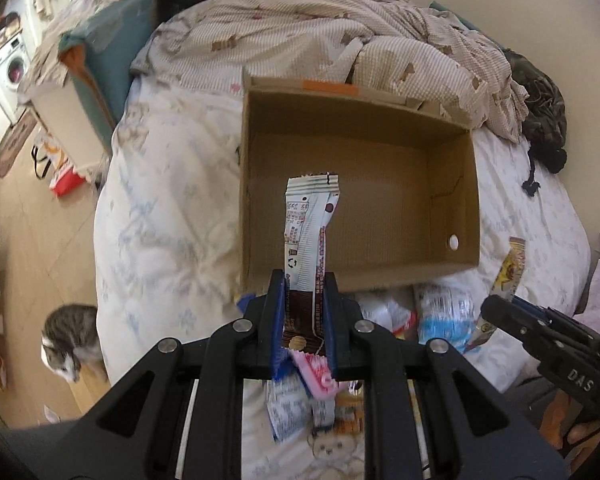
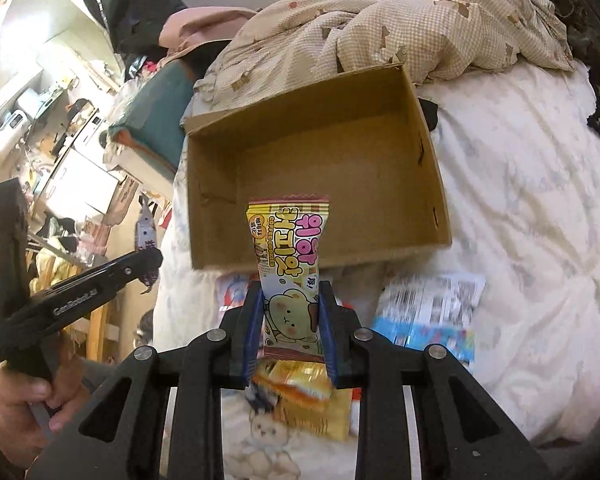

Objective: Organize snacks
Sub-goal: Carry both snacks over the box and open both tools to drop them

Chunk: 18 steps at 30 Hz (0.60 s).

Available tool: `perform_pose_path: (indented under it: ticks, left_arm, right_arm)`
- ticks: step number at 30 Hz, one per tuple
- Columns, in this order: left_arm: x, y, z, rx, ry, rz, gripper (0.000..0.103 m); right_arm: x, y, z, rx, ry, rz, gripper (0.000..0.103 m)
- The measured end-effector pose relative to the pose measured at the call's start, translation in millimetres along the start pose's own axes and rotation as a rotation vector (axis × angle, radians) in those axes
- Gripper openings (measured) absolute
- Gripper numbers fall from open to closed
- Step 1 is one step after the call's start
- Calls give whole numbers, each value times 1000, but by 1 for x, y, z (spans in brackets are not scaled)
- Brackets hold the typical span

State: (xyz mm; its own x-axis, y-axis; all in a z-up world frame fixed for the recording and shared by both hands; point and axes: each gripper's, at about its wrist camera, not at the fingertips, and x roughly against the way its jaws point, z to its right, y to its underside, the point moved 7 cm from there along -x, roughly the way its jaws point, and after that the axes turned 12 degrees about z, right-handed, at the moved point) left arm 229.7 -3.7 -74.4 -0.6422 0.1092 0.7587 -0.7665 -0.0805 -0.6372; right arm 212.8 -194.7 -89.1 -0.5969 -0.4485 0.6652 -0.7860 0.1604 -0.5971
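a brown and white snack bar (image 1: 308, 240) is clamped upright in the left gripper (image 1: 305, 312), its long axis pointed forward over the near wall of the cardboard box (image 1: 452, 184). a yellow cookie packet (image 2: 290, 264) is pinched the same way in the right gripper (image 2: 290, 320), just short of that wall. the box is seen empty, matte and corrugated; both wrappers are glossy, crinkled film. more packets (image 2: 428, 312) are left on the quilted white bedding (image 1: 160, 200), beside the box.
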Motion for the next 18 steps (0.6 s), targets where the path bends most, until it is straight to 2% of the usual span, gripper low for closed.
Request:
perform_pose_path:
  ticks: [7,11,15,18]
  left_arm:
    - [-18,-24,9,-46,6,55,14]
    - [-36,-26,7,-12,15,71,14]
    - [-51,-24,7,-11,1,70,14]
    - [-59,-22,5,24,29,62,14]
  right_arm:
    - [-26,-29,14,-26,4,29,28]
    - [-41,-42,22,-48,-8,50,28]
    - [-56,-37,33,-89,4,58,28]
    - [-61,-36,40,-104,30,53,28]
